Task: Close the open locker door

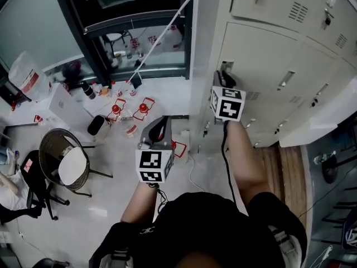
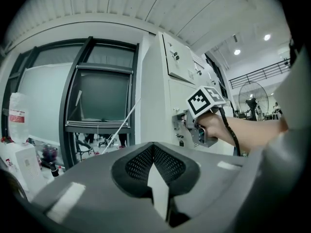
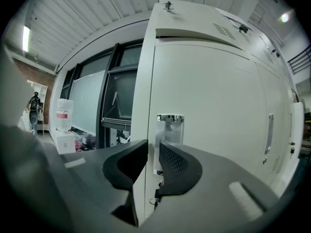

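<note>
A bank of cream lockers (image 1: 279,43) fills the right of the head view. Further right, one door panel (image 1: 315,119) stands out from the row; it shows at the edge of the right gripper view (image 3: 297,130). My right gripper (image 1: 223,74) is held up against the leftmost locker door (image 3: 209,120), at its metal latch plate (image 3: 170,127). Its jaws (image 3: 153,147) stand a narrow gap apart, with nothing seen pinched; a key hangs just below. My left gripper (image 1: 163,121) hangs back to the left, pads (image 2: 146,161) together and empty. It looks at the right gripper (image 2: 187,125).
A dark-framed window (image 2: 99,106) adjoins the lockers on the left. On the floor lie red-capped bottles (image 1: 128,113), a white box (image 1: 64,108), a round chair (image 1: 64,161) and a white cable (image 1: 195,175). A wooden strip (image 1: 281,172) runs before the lockers.
</note>
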`<state>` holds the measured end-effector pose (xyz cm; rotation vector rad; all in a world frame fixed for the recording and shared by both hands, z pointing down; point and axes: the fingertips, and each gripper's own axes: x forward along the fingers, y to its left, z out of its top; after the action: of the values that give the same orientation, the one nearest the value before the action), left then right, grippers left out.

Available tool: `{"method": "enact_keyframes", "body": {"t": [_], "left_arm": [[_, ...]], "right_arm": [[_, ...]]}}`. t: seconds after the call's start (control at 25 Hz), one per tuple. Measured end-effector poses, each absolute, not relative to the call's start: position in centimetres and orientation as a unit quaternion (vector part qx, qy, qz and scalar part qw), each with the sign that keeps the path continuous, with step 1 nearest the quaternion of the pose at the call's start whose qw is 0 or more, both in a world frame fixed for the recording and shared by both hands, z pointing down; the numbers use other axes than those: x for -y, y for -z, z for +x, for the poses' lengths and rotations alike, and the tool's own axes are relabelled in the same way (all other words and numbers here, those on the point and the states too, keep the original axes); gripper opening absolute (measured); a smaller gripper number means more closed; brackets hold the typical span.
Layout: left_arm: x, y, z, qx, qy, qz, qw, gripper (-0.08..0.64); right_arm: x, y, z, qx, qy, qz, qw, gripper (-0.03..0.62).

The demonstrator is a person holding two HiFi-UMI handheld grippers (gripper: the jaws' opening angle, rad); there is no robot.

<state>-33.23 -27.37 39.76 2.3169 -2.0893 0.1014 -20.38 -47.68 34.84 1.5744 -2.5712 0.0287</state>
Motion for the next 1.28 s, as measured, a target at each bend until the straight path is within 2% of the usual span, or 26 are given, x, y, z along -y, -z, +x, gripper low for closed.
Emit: {"method": "enact_keyframes", "body": {"t": [0.24, 0.48, 0.64, 0.76, 1.04, 1.28], "left_arm": [[27.5, -39.7, -33.2, 0.675, -0.036, 0.737, 0.007, 0.001], [27.7, -39.6, -31.5, 0.671, -0.035, 0.741, 0.007, 0.001], [28.1, -39.4, -29.2, 0.661, -0.033, 0.749, 0.005, 0.0], [28.6, -39.1, -26.9, 0.652, -0.032, 0.758, 0.002, 0.0], [29.7, -38.9, -20.5, 0.626, -0.029, 0.779, -0.001, 0.001], [29.3, -38.5, -16.0, 0.609, -0.025, 0.792, -0.009, 0.001]], "right_arm": [[47.5, -34.8, -20.5, 0.853, 0.013, 0.519, 0.056, 0.078], [44.3, -32.5, -19.1, 0.873, 0.034, 0.486, 0.002, 0.077], [41.0, -31.5, -15.7, 0.879, 0.03, 0.475, -0.032, 0.02], [39.1, -31.4, -12.0, 0.874, 0.028, 0.482, -0.044, 0.012], [36.0, -34.6, -4.7, 0.859, 0.04, 0.509, -0.023, 0.011], [34.7, -36.7, -2.1, 0.864, 0.033, 0.502, -0.006, 0.011]]}}
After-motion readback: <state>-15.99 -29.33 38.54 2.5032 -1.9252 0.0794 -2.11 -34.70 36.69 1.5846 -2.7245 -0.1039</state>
